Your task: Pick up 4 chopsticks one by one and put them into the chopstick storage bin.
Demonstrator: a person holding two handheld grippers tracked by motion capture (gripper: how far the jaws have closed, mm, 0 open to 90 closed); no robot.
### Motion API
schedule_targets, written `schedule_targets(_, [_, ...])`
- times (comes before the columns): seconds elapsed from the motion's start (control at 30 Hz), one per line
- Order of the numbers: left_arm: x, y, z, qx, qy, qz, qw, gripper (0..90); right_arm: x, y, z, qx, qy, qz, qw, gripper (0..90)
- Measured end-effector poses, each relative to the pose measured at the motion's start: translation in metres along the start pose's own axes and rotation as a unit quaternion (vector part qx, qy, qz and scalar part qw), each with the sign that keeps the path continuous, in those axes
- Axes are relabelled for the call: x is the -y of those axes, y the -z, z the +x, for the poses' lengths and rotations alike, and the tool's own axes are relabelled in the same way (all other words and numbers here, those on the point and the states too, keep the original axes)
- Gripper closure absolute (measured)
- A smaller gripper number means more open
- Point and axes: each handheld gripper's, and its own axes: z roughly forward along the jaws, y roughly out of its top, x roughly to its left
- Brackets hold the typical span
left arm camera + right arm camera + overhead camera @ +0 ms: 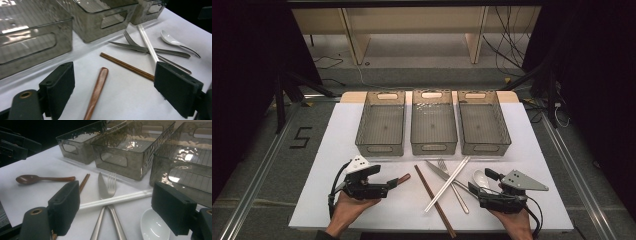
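Note:
Loose cutlery lies on the white table in front of three empty bins. My left gripper [384, 181] [115, 76] is open, and the handle of a brown wooden spoon [401, 179] [98, 88] lies on the table between its jaws, untouched. My right gripper [482, 182] [118, 198] is open too, with the bowl of a white spoon [480, 178] [153, 226] between its jaws. Between the grippers lie brown chopsticks [435, 201] [127, 66], white chopsticks [447, 184] [117, 200], a knife [438, 170] [101, 186] and a fork [456, 190] [111, 184], crossing one another.
Three grey see-through bins stand side by side at the back: left bin [379, 142], middle bin [433, 145], right bin [486, 145]. The white table surface [337, 150] ends just behind the hands. Dark floor, cables and a shelf frame lie beyond.

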Motion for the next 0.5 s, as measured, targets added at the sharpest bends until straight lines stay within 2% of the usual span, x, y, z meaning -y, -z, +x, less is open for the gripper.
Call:
schedule_targets(0.07, [-0.006, -0.007, -0.007, 0.004, 0.000, 0.010, 0.9999, 16.7, 0.000, 0.000, 0.000, 0.003, 0.001, 0.002, 1.0000, 23.7])
schedule_targets(0.13, [-0.008, -0.009, -0.008, 0.007, -0.001, 0.015, 0.9999, 16.7, 0.000, 0.000, 0.000, 0.009, 0.005, 0.005, 0.9999, 23.8])
schedule_targets(0.17, [-0.012, -0.015, -0.013, 0.008, -0.005, 0.025, 0.9996, 16.7, 0.000, 0.000, 0.000, 0.011, 0.005, 0.007, 0.9999, 23.8])
schedule_targets(0.3, [-0.015, -0.021, -0.017, 0.011, -0.003, 0.036, 0.9993, 16.7, 0.000, 0.001, 0.000, 0.015, 0.003, 0.006, 0.9999, 23.9])
schedule_targets(0.33, [-0.018, -0.025, -0.020, 0.015, -0.008, 0.047, 0.9987, 16.7, 0.000, 0.001, -0.001, 0.016, 0.002, 0.006, 0.9998, 24.0])
schedule_targets(0.4, [-0.020, -0.027, -0.022, 0.016, -0.009, 0.051, 0.9985, 16.8, 0.000, 0.001, -0.001, 0.016, 0.002, 0.006, 0.9998, 24.1])
schedule_targets(0.43, [-0.023, -0.032, -0.025, 0.019, -0.013, 0.064, 0.9977, 16.9, 0.000, 0.001, 0.000, 0.016, 0.001, 0.007, 0.9998, 24.1])
schedule_targets(0.5, [-0.027, -0.038, -0.029, 0.016, -0.016, 0.073, 0.9971, 17.1, 0.000, 0.001, 0.000, 0.016, 0.001, 0.007, 0.9998, 24.1])
